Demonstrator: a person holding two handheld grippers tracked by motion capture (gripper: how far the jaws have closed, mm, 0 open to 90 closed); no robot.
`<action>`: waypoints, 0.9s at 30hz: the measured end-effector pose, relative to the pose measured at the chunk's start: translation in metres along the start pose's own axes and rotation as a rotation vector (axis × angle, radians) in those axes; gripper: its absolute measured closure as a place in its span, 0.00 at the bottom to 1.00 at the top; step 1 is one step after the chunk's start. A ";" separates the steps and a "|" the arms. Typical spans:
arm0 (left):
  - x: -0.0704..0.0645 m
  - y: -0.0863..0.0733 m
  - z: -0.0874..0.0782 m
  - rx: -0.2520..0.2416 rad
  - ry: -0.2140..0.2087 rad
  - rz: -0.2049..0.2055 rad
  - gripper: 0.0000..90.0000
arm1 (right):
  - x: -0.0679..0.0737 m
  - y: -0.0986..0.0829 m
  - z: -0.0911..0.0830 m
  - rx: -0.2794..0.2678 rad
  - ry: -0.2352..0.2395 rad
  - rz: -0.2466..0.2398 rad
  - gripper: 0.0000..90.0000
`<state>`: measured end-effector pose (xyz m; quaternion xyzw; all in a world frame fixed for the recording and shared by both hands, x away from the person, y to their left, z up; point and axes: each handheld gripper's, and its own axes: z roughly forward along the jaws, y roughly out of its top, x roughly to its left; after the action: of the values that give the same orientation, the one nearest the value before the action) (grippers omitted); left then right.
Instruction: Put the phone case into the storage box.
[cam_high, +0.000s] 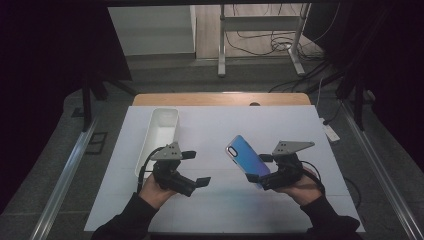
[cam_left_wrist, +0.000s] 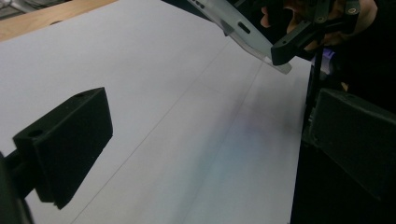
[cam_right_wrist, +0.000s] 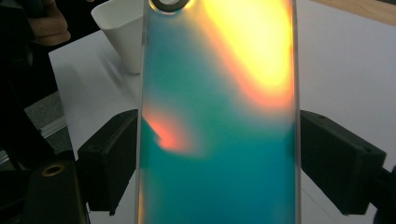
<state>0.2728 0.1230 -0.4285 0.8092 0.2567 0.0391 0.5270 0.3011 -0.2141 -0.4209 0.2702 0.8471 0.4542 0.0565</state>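
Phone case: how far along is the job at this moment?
Done: the phone case is off the table, clamped by its long edges in the right gripper. In hand: it is held tilted in the air. Left: it lies nowhere yet; the white bin looks empty, and the left gripper is open, holding nothing.

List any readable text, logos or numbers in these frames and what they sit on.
None readable.
Phone case in the right hand-held gripper: iridescent back, no print or logo visible.
White bin: plain.
White table cover: only faint lines, no writing.
Left hand-held gripper: black, unmarked.
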 end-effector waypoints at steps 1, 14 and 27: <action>0.000 0.001 0.002 -0.001 -0.009 0.001 0.00 | 0.001 0.000 0.000 -0.003 0.001 0.000 0.19; 0.001 0.013 0.018 -0.009 -0.099 0.014 0.00 | 0.004 0.004 0.001 -0.031 0.042 -0.020 0.19; -0.001 0.020 0.032 0.001 -0.170 0.034 0.00 | 0.008 0.006 0.004 -0.038 0.076 -0.034 0.19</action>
<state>0.2899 0.0894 -0.4248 0.8141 0.1975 -0.0208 0.5457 0.2977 -0.2044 -0.4169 0.2371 0.8442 0.4793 0.0372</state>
